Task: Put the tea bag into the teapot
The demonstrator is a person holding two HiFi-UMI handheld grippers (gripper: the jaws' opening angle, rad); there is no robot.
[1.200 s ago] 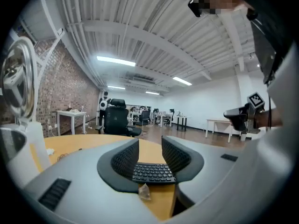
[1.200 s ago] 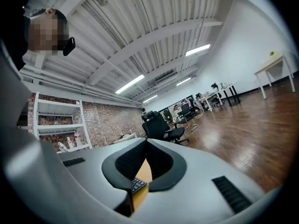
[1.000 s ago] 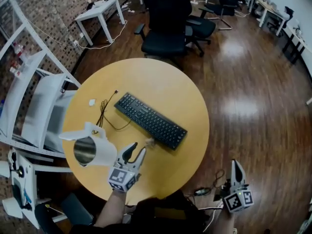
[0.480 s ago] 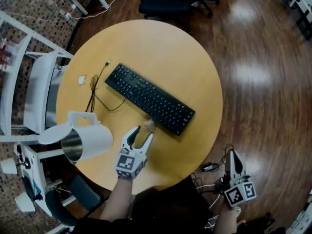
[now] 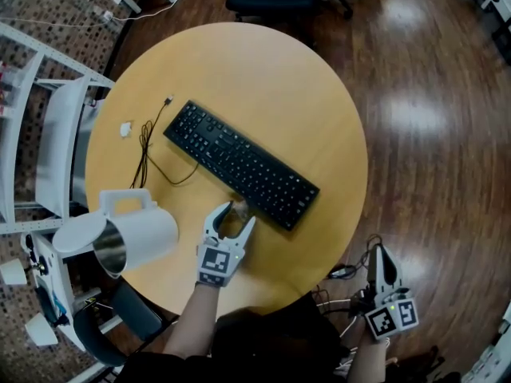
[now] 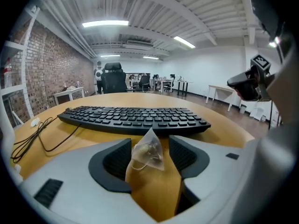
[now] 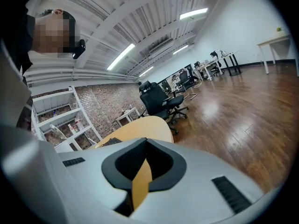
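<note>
Task is barely started: the tea bag (image 6: 148,150) is on the table (image 5: 303,86), not in the teapot (image 5: 140,238), so pickup, carry and drop are all left to do. The left gripper (image 5: 232,220) is low over the table with its jaws opening. The bag sits between the two pads, but in the left gripper view neither pad presses on it, so there is no grip on it yet. The bag is a small see-through pyramid, upright, just in front of the near edge of the keyboard (image 5: 239,174), roughly centred in the gap and near the tips rather than deep in the throat. The teapot is white and sits at the table edge on the gripper's left, clear of the bag, with its lid apparently flipped back and its mouth exposed. With the wide-angle view I can't say for sure whether it stands upright or leans. The right gripper (image 5: 379,258) hangs off the table over the floor by the person's side, jaws closed with nothing in them, so it plays no part right now. My read on the next step: close on the bag gently, since it's light and soft and could tip or slide out from near the tips, then carry it left over the pot mouth.
</note>
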